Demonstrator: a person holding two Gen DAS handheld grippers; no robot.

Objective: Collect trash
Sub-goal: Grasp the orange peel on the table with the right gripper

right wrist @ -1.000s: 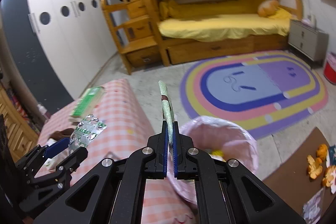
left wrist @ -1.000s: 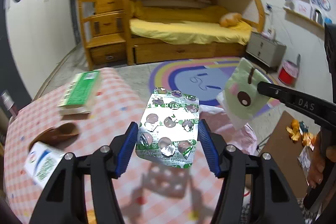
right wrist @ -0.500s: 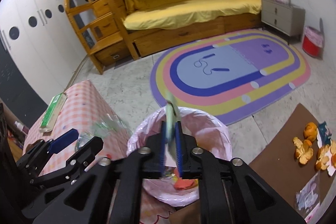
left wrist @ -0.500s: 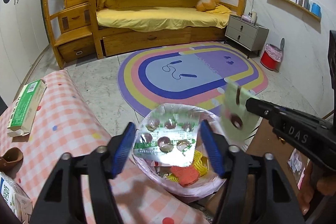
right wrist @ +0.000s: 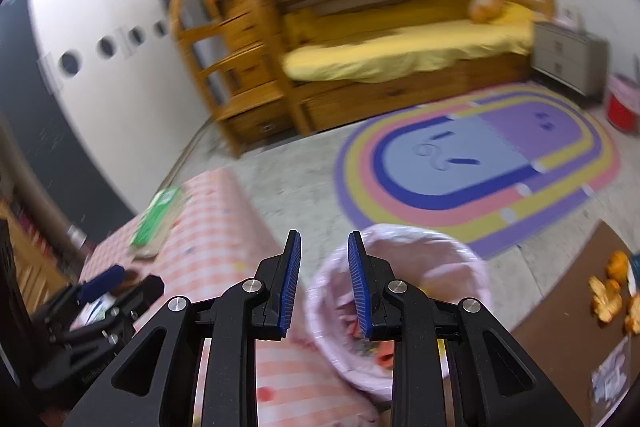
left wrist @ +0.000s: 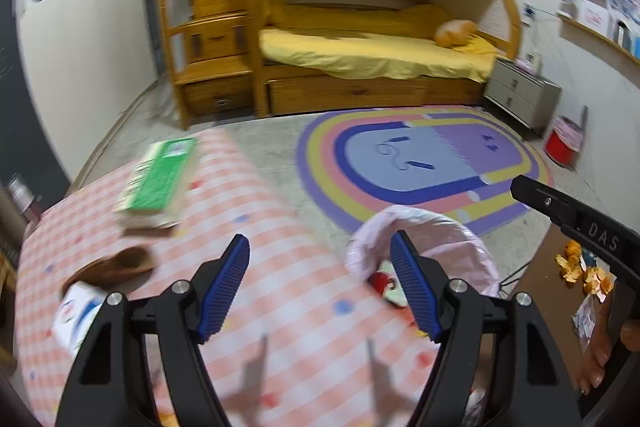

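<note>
1. Left wrist view: the left gripper (left wrist: 320,247) stands with its blue pads wide apart and nothing between them, over the near edge of the pink checked table (left wrist: 240,195).
2. On that table, a green box (left wrist: 160,179) lies at the far left, a brown spoon-like piece (left wrist: 116,265) sits nearer, and a white and blue carton (left wrist: 76,311) lies at the near left edge.
3. The pink-lined trash bin (left wrist: 424,227) stands just right of the table, with red and yellow scraps showing inside; the right pad overlaps its rim in the picture.
4. The tip of the right gripper (left wrist: 560,211) reaches in from the right edge.
5. Right wrist view: the right gripper (right wrist: 324,251) has just been opening; its jaws stand a little apart, with nothing between them.
6. The trash bin (right wrist: 448,251) sits below and right of those fingers, trash visible in it.
7. Orange peels (right wrist: 608,291) lie on a brown board (right wrist: 560,307) on the floor at the right.
8. The left gripper (right wrist: 120,279) shows low at the left, over the table (right wrist: 208,227).
</note>
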